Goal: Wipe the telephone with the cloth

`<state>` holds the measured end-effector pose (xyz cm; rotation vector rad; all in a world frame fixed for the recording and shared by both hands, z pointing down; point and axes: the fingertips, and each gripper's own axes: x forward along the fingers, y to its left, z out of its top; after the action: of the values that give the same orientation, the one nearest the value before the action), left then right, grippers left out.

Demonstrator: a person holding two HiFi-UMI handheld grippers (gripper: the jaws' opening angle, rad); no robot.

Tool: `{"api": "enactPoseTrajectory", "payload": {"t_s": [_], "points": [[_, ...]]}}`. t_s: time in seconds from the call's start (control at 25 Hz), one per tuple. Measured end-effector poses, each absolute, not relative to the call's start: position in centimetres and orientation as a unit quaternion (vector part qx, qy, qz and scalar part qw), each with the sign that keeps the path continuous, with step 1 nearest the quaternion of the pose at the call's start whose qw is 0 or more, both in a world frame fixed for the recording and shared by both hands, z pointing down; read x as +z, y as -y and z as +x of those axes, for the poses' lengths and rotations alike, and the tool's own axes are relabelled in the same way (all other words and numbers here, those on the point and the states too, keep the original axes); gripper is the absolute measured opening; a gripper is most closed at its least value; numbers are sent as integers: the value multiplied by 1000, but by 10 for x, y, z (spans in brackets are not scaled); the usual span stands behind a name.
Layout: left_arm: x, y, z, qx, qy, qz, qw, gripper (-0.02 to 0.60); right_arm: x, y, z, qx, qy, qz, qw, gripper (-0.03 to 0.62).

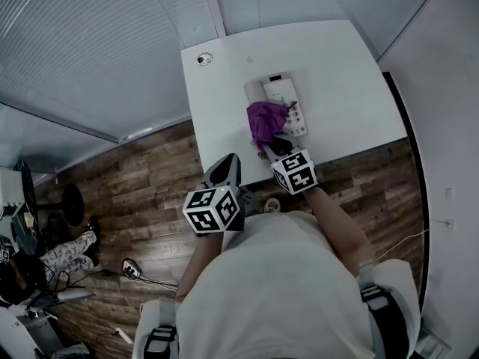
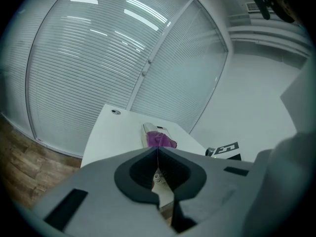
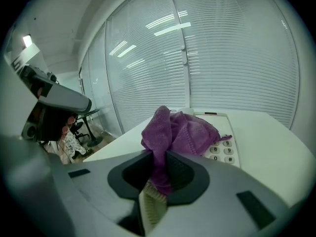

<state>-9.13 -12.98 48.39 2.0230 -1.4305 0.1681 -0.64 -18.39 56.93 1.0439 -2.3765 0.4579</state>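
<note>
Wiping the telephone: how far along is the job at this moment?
Done: the purple cloth is picked up and clamped in the jaws of the right gripper. In hand: the cloth rests on the telephone. The left gripper is shut, empty and away from the telephone. Left: the frames do not show how much has been wiped.

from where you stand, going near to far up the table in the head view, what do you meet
right gripper → purple cloth, pinched in its jaws → telephone, its far end bare past the cloth → small round cap, farthest and off to the left
</note>
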Motion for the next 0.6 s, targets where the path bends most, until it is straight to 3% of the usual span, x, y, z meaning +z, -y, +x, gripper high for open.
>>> {"api": "enactPoseTrajectory", "payload": {"t_s": [0.6], "points": [[488,120,-75,68,535,779,321,21,588,156,-2,202,864,376,266,81]]}}
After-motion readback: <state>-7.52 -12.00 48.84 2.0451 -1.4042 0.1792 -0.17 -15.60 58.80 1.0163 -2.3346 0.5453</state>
